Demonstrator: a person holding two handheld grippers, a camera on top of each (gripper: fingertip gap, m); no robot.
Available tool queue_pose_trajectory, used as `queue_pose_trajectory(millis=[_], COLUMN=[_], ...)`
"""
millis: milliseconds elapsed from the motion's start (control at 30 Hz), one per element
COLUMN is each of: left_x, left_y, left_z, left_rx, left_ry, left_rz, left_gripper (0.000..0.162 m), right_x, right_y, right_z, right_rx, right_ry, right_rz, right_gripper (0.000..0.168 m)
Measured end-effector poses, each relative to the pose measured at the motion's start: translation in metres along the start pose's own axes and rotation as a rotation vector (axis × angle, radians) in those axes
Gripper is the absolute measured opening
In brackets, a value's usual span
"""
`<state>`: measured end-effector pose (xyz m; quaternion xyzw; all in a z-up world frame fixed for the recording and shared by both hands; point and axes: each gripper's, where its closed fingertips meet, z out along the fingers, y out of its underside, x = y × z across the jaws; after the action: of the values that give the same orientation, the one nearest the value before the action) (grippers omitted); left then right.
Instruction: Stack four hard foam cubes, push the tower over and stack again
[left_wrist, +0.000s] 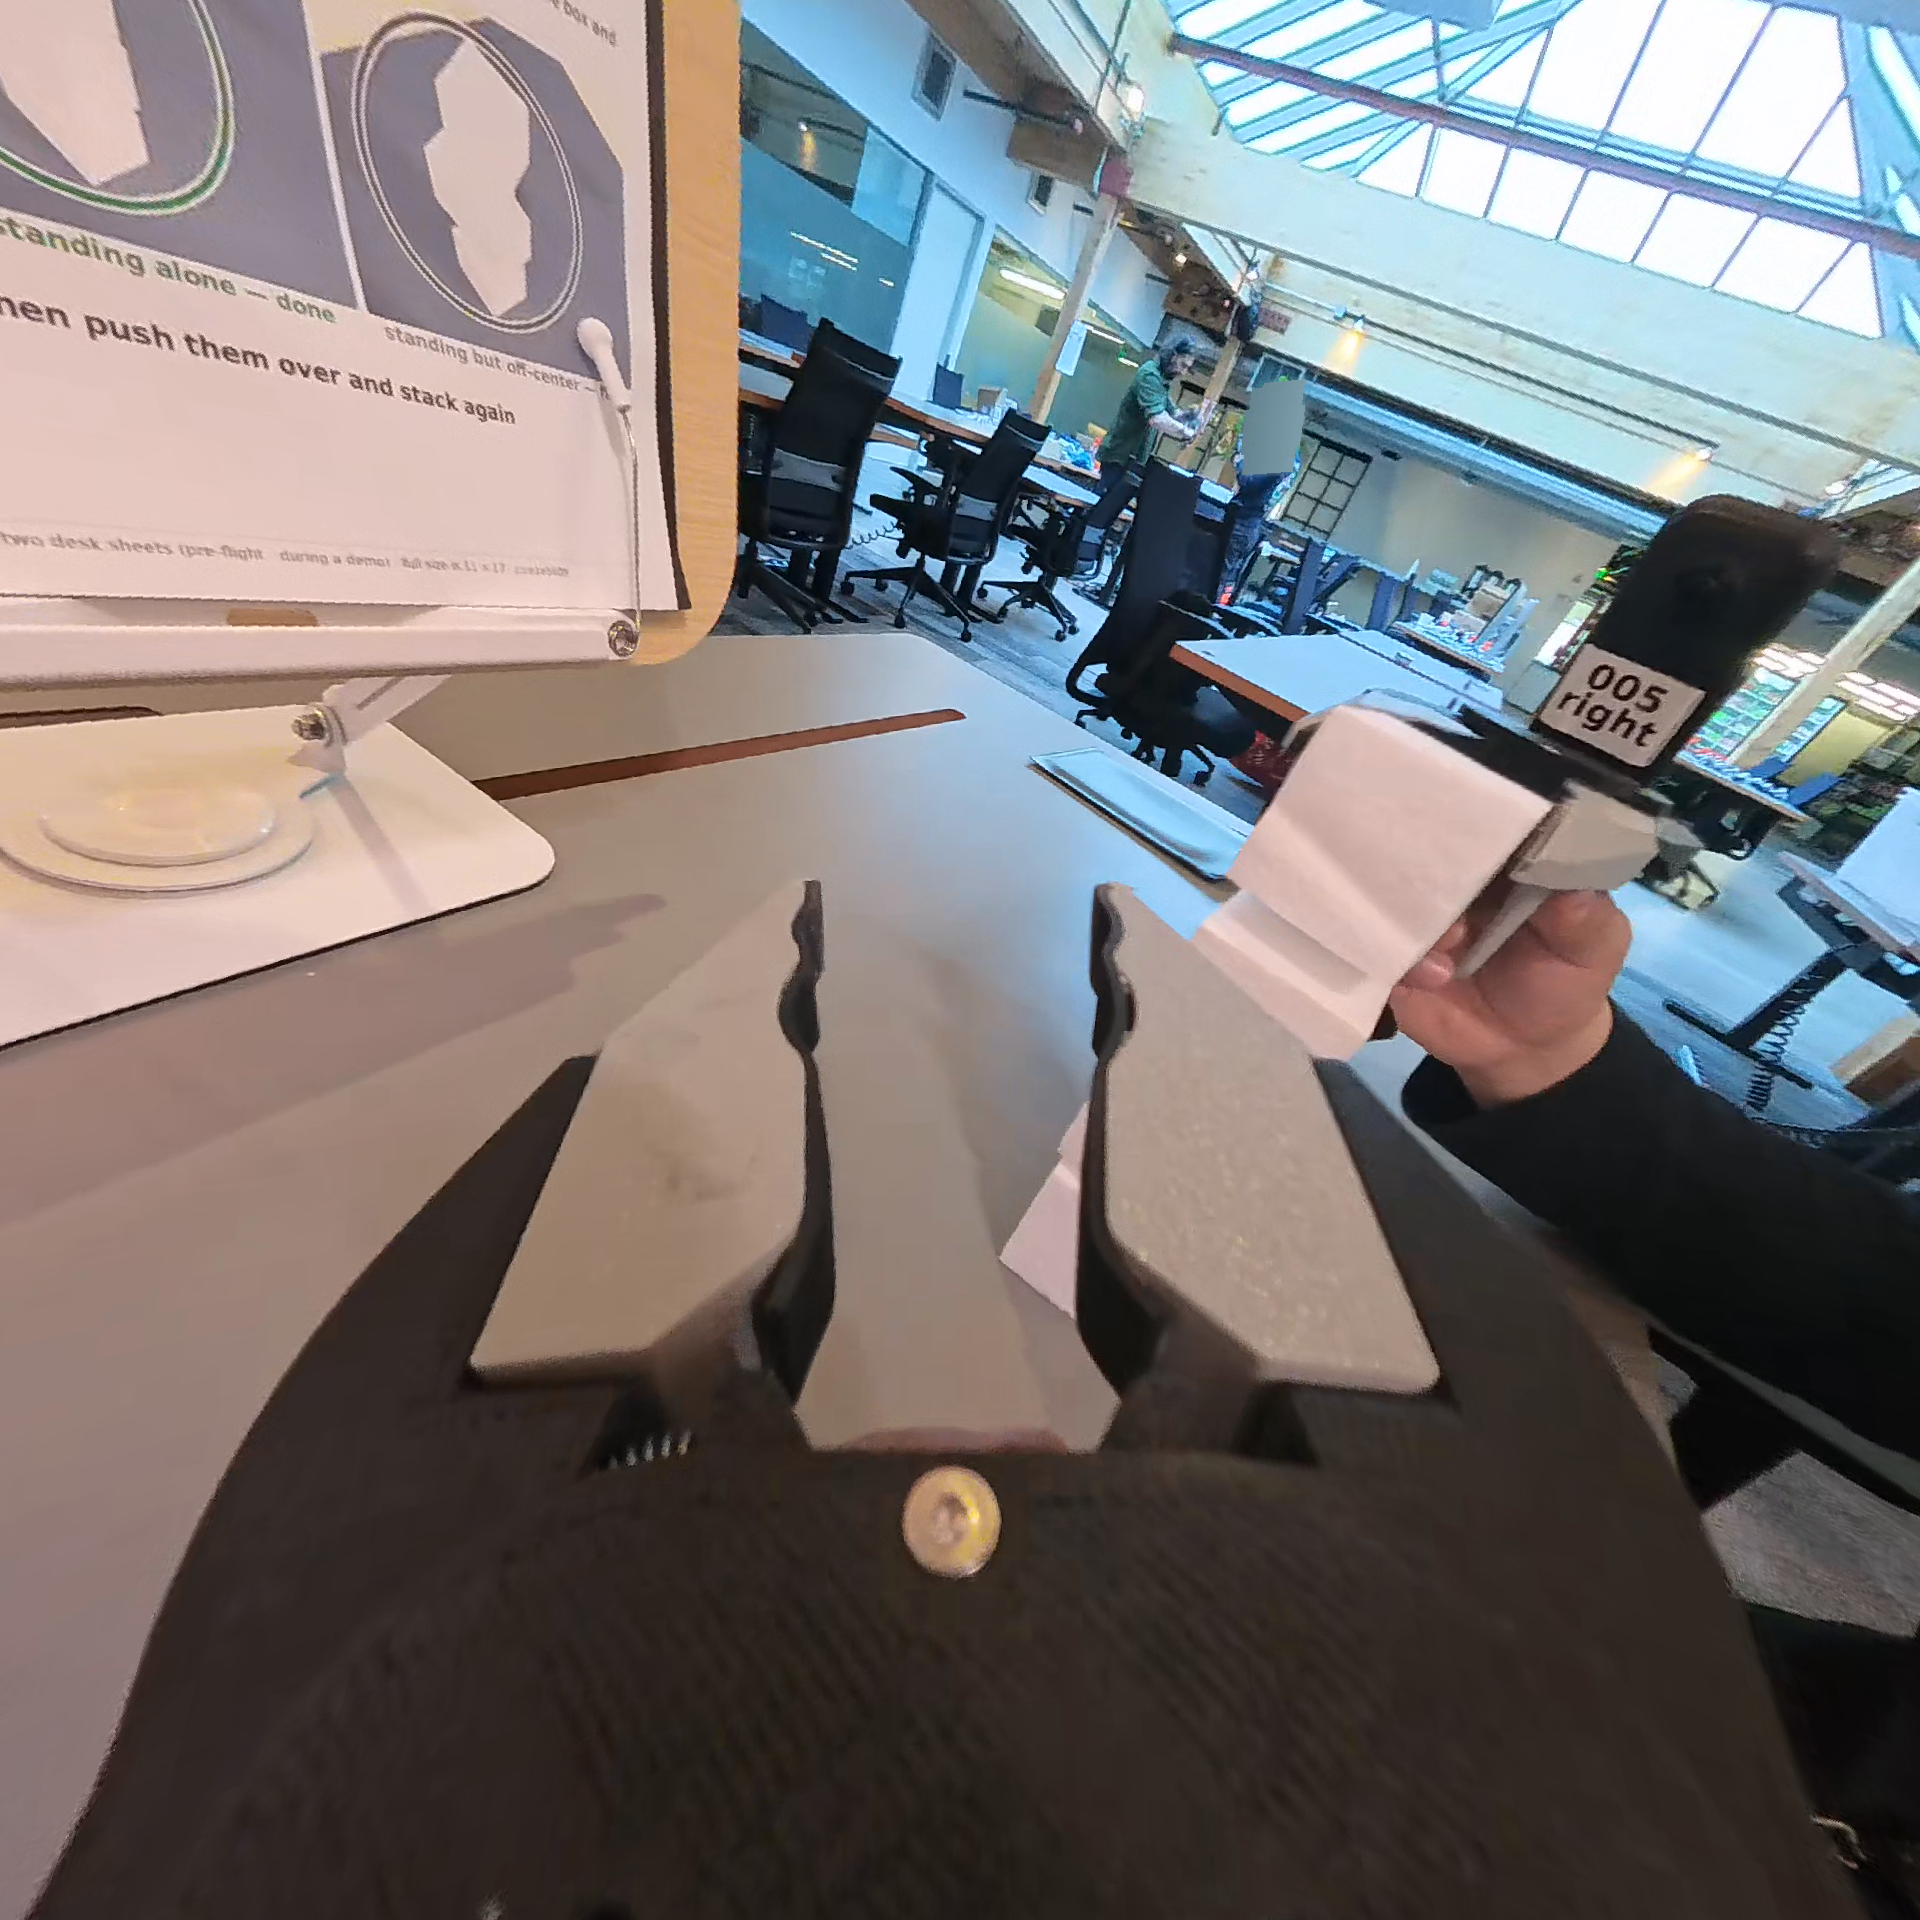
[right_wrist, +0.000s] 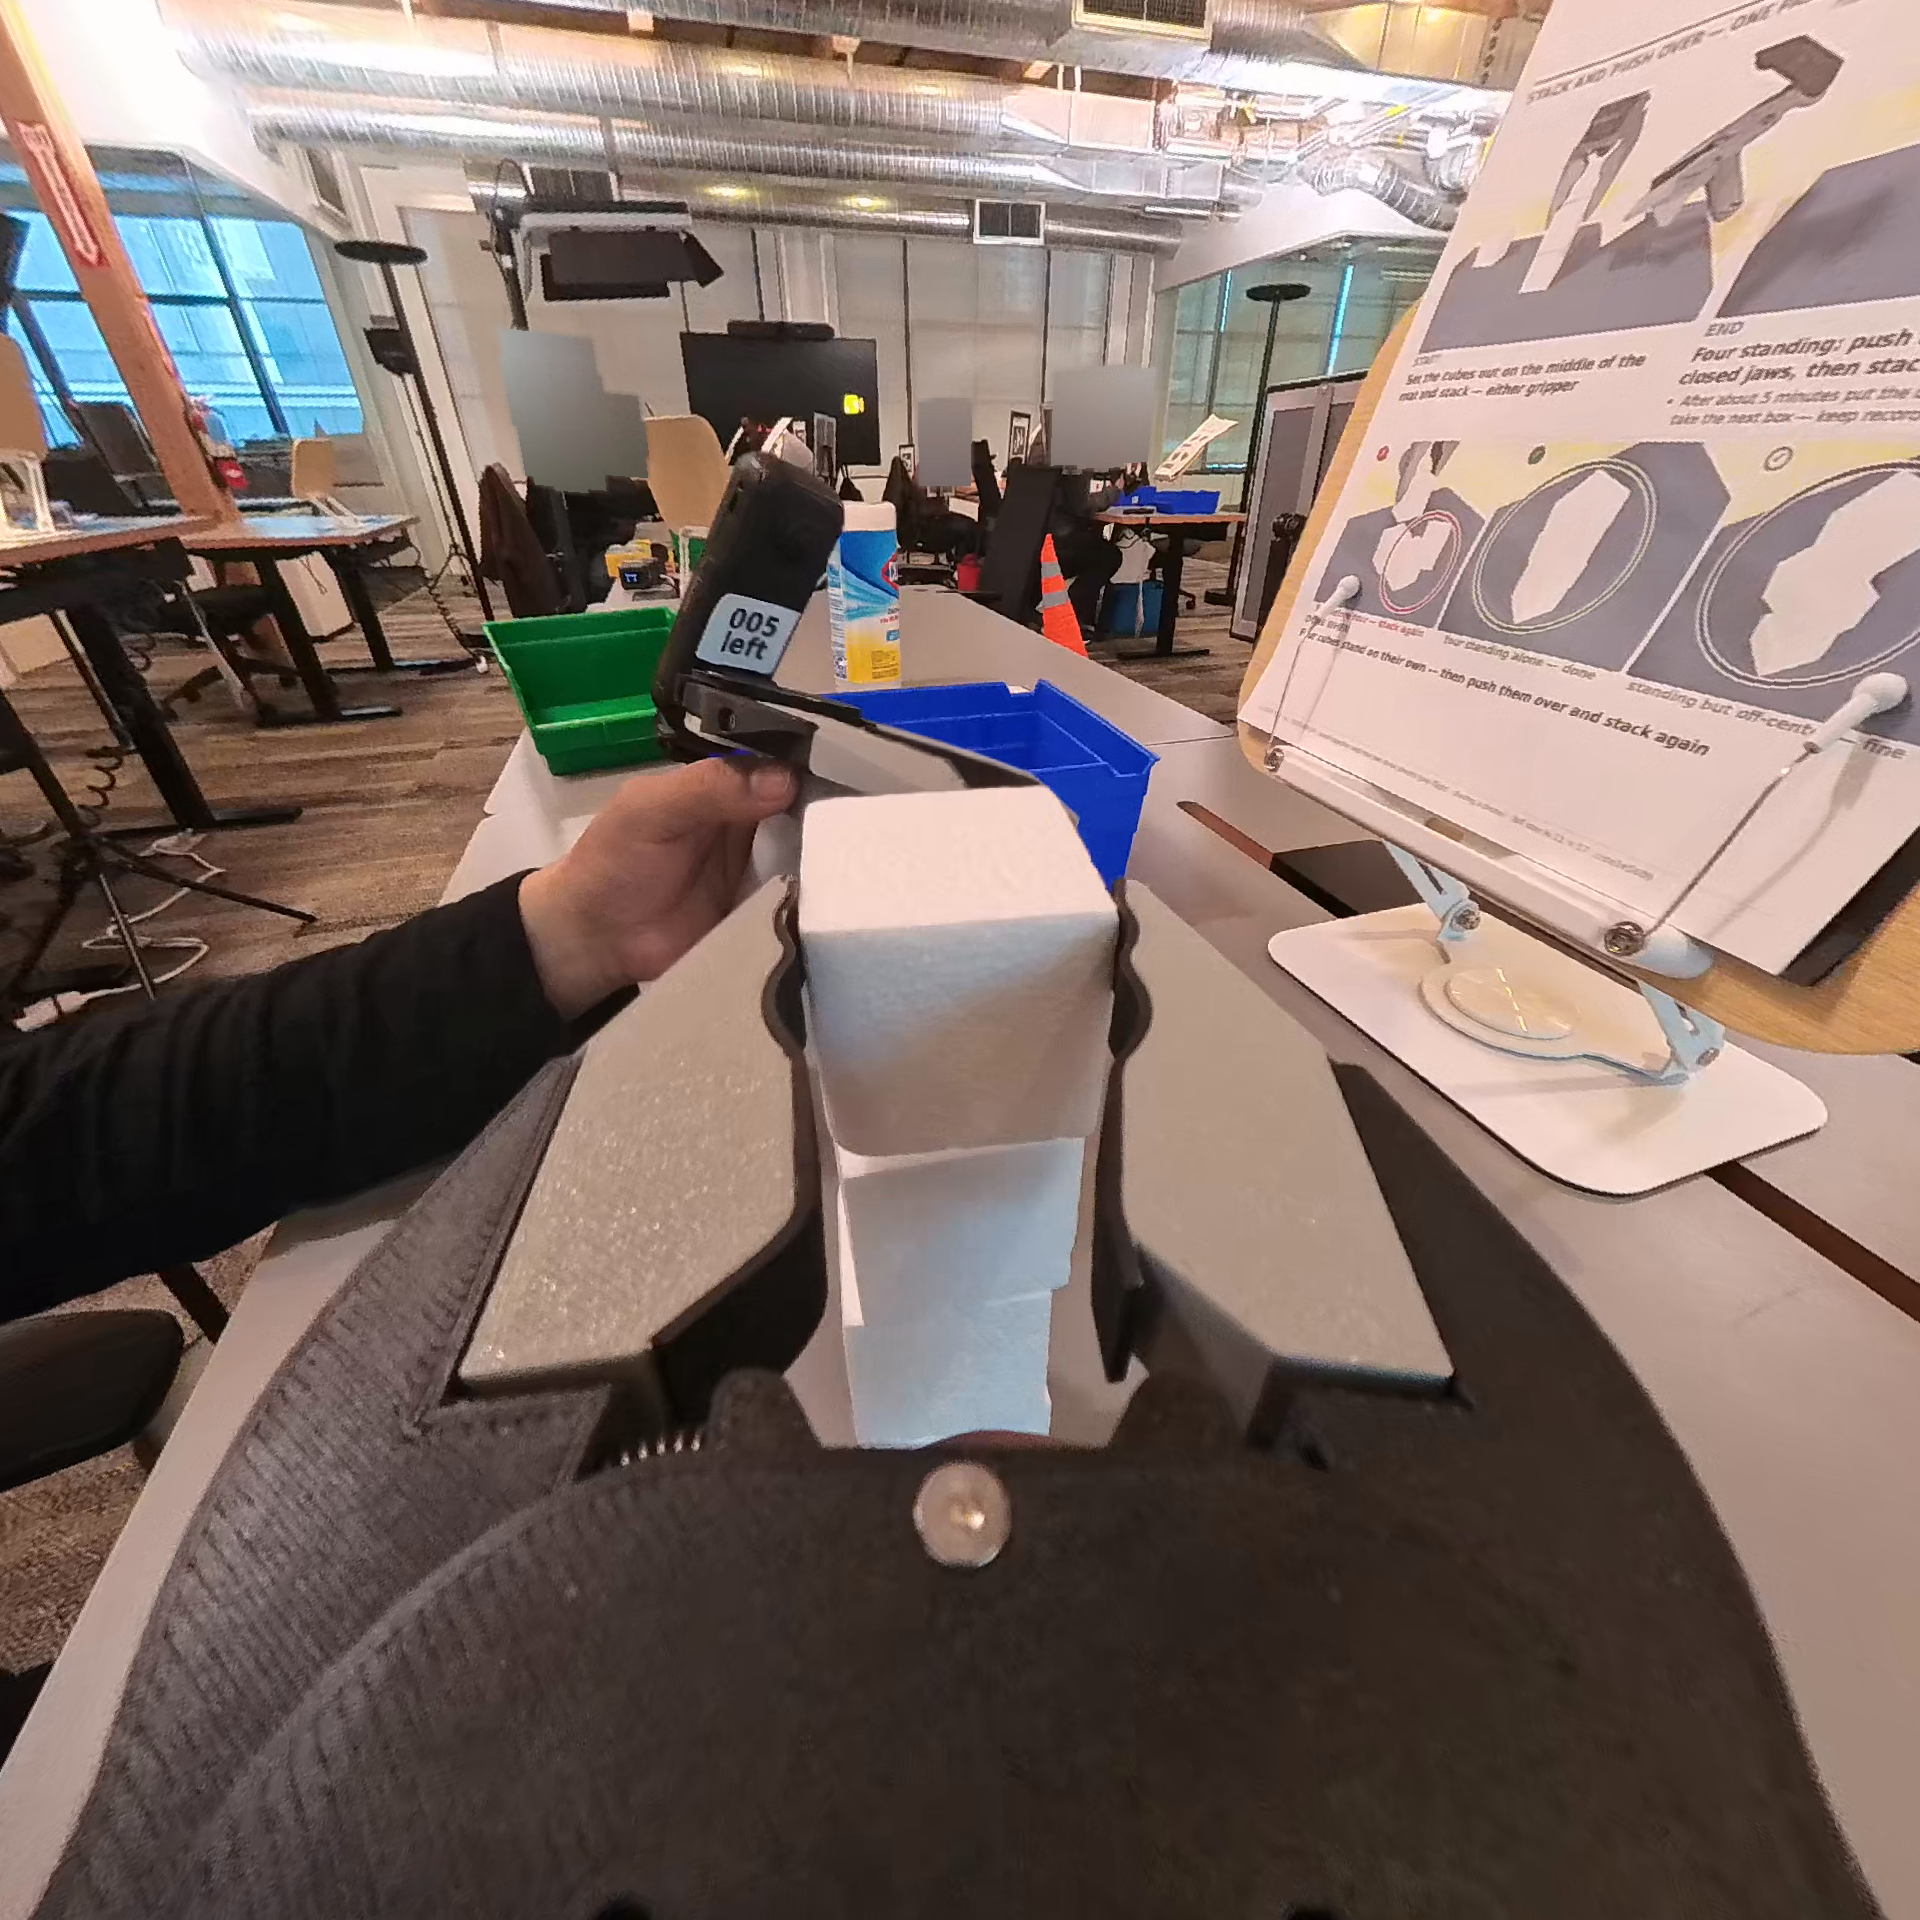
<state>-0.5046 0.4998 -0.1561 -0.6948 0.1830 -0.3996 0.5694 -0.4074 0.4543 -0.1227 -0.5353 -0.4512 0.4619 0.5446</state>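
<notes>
The top foam cube (right_wrist: 956, 966) is white, matte and sharp-edged, and sits clamped between the fingers of the right gripper (right_wrist: 958, 935), touching both inner faces. Directly under it, in line with the fingers, stand more white cubes (right_wrist: 951, 1288): at least 2 show in the right wrist view, slightly offset from each other, and their base is hidden by the gripper body. In the left wrist view the held cube (left_wrist: 1382, 831) rests on a stepped white stack, so it looks seated, or nearly so, on the tower above the grey table (left_wrist: 914, 790). My reading is that the coming move turns on this vertical line: cube over column, so the fingers should part without a sideways nudge.

The left gripper (left_wrist: 956, 935) hovers just beside the tower with its fingers apart and nothing between them; a white foam corner (left_wrist: 1044, 1236) peeks beside its right finger. A document stand (right_wrist: 1558, 1081) stands on the table behind.
</notes>
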Motion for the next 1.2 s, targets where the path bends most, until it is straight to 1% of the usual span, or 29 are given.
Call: queue_pose_trajectory(millis=[400, 1200], left_x=[0.006, 0.007], left_y=[0.009, 0.012], left_z=[0.008, 0.01], left_rx=[-0.061, -0.071], left_ry=[-0.006, 0.006], left_rz=[0.053, 0.047], left_gripper=[0.05, 0.05], right_x=[0.001, 0.0], right_y=[0.006, 0.01], right_z=[0.005, 0.008], right_rx=[-0.031, -0.041], right_ry=[-0.014, -0.023], right_rz=[-0.012, -0.008], right_gripper=[0.056, 0.056])
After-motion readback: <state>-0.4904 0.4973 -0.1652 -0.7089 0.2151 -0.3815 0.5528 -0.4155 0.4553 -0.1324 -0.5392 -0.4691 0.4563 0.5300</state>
